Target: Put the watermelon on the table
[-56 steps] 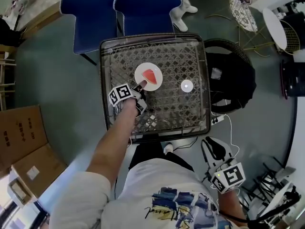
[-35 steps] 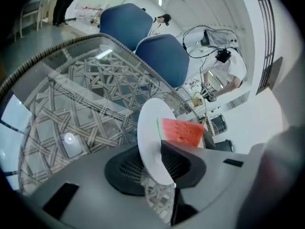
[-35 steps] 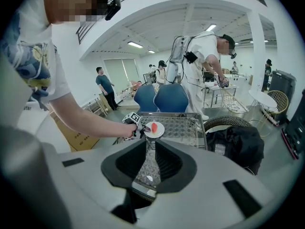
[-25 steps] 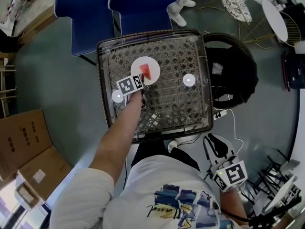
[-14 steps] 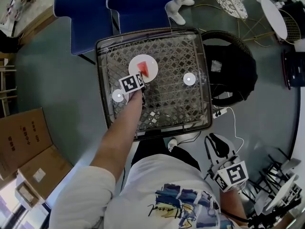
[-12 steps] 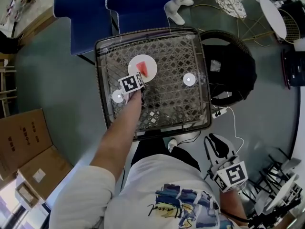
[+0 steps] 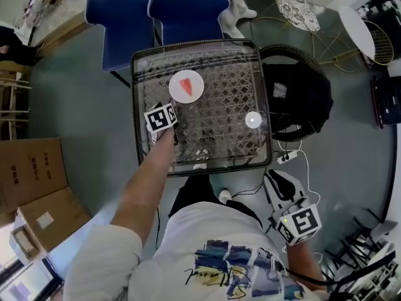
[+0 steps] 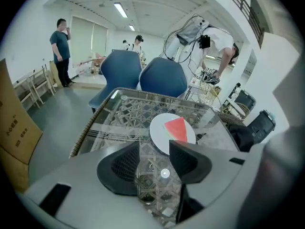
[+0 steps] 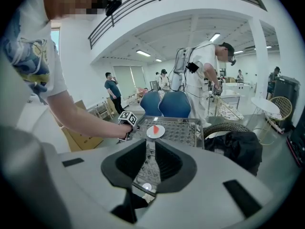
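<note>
A red watermelon slice (image 7: 186, 86) lies on a white plate (image 7: 175, 95) at the far left of the glass-topped wicker table (image 7: 213, 144). My left gripper (image 7: 172, 115) hovers over the table's left side, a short way in front of the plate. Its jaws have just been opening and now stand open with nothing between them. In the left gripper view the slice (image 8: 176, 129) and plate (image 8: 159, 133) show just beyond the left gripper (image 8: 155, 149). My right gripper (image 7: 280, 184) hangs off the table's near right corner, its jaws a narrow gap apart and empty.
A small white disc (image 7: 253, 120) lies on the table's right side. Right of the table, a black bag (image 7: 301, 99) fills a wicker chair. Two blue chairs (image 7: 182, 11) stand behind the table, cardboard boxes (image 7: 31, 168) at the left, cables and a power strip (image 7: 285, 157) on the floor.
The left gripper has drawn back from the plate toward the table's near left and lifted; its jaws have let go of the slice, which stays on the plate. The right gripper barely shifted.
</note>
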The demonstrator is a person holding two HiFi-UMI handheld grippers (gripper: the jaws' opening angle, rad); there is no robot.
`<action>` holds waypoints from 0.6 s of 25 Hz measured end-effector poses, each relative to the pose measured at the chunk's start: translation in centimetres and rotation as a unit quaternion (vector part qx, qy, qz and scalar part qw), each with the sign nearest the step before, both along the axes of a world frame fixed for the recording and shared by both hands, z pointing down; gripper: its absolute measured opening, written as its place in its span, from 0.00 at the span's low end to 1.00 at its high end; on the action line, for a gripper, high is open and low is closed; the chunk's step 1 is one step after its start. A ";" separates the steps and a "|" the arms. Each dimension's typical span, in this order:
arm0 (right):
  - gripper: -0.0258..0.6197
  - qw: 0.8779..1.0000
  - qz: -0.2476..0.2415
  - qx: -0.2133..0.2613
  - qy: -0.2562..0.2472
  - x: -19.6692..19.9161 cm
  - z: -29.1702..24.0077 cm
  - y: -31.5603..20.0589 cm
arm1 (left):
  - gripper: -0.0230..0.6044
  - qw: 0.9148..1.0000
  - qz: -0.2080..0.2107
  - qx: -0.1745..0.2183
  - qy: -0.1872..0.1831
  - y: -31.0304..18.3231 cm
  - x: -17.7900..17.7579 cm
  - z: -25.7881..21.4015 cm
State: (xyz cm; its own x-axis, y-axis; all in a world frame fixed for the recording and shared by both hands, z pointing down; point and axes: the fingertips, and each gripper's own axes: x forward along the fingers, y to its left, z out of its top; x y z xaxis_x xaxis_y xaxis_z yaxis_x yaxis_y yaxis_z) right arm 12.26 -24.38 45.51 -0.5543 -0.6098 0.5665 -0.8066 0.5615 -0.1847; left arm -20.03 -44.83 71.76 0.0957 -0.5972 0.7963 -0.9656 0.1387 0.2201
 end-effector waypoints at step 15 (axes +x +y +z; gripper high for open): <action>0.13 0.983 -0.161 0.069 -0.046 2.8 -0.8 11.7 | 0.15 0.968 0.157 0.165 0.104 25.8 11.6 -20.8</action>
